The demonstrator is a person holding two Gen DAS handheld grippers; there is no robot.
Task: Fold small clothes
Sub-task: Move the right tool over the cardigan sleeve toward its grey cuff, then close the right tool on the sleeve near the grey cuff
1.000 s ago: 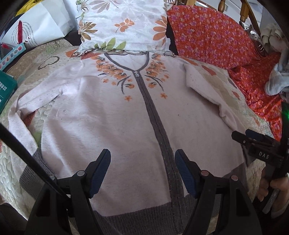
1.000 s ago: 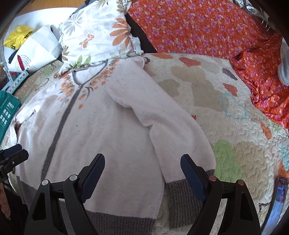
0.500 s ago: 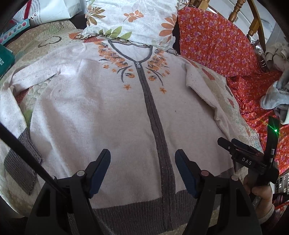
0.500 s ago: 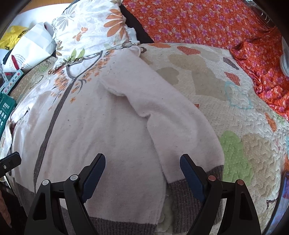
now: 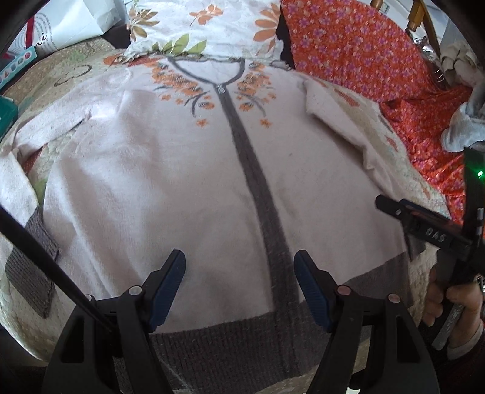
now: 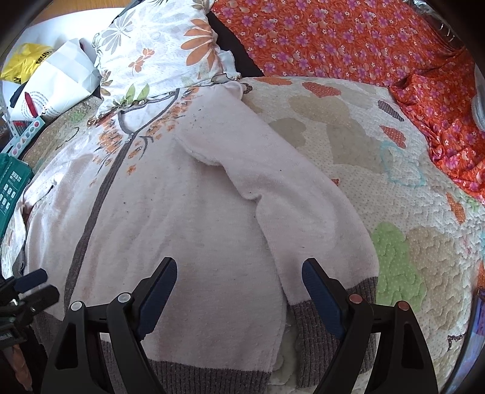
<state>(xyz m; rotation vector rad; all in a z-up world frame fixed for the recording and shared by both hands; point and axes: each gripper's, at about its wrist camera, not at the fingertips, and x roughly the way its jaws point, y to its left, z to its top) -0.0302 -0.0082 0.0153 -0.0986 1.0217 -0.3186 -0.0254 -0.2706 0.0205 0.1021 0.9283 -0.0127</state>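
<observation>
At the bottom of the left wrist view, the left gripper is seen with its blue-padded fingers spread apart and nothing caught between them; beneath it the grey ribbed hem of a pale pink cardigan is spread flat. At the lower right of that view, the other tool is held by a hand. In the right wrist view, the right gripper is likewise shown at the bottom with its fingers wide apart and empty, above the gap between the cardigan's body and one sleeve; the sleeve is laid diagonally from upper centre to lower right, its grey cuff resting at the bottom of the frame. The cardigan is laid front up on a quilt patterned with hearts; a grey strip is run up the middle to a neckline edged with orange flowers. Farther up, at the top centre of the left wrist view, the collar is met by a flowered pillow; an orange flowered cloth is spread across the upper right. A white paper bag is seen at the upper left of the right wrist view.
</observation>
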